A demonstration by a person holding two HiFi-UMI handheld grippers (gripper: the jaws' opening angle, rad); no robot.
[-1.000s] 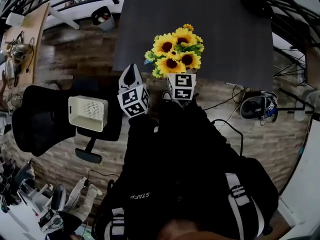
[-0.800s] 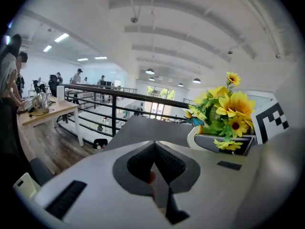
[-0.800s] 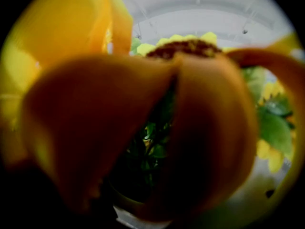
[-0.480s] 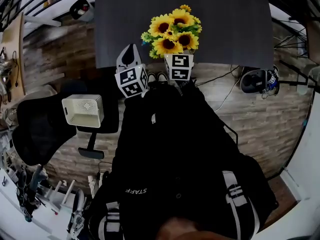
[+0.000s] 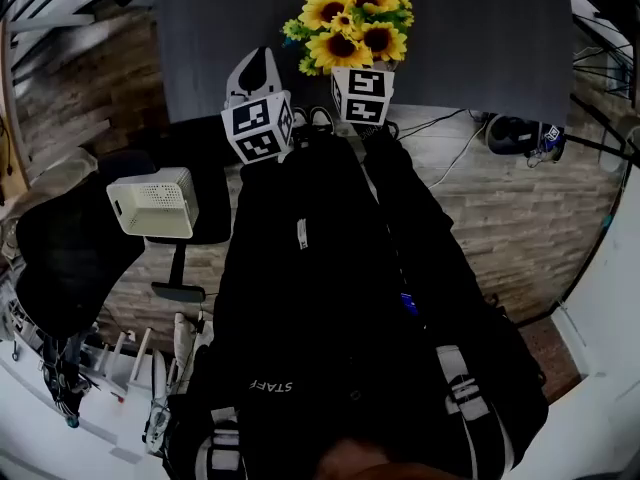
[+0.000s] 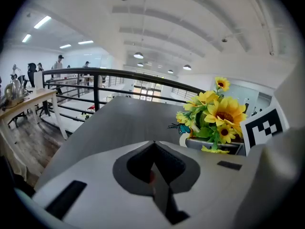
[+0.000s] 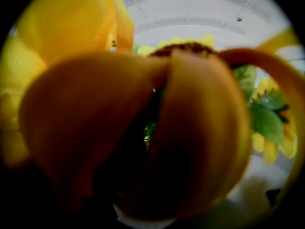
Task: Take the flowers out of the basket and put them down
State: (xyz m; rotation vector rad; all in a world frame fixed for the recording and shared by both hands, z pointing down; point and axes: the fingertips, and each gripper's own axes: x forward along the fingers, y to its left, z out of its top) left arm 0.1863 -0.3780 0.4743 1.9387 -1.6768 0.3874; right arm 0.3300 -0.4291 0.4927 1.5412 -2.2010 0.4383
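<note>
A bunch of yellow sunflowers (image 5: 350, 18) is held up over the dark grey table (image 5: 480, 38), close above my right gripper's marker cube. My right gripper (image 5: 358, 65) is shut on the bunch from below. In the right gripper view orange-yellow petals (image 7: 143, 104) fill the picture and hide the jaws. My left gripper (image 5: 257, 60) is beside the flowers on their left, shut and empty; its jaws meet at the tip (image 6: 153, 143). The left gripper view also shows the sunflowers (image 6: 217, 116) to the right. The white basket (image 5: 152, 203) rests on a black chair at the left.
The black office chair (image 5: 70, 258) stands on the wood-look floor at the left. A cable and a dark device (image 5: 525, 133) lie on the floor to the right of the table. A black railing (image 6: 95, 75) runs behind the table (image 6: 119, 120).
Both grippers and the sunflowers have moved up the picture, farther over the grey table. The basket stays on the chair.
</note>
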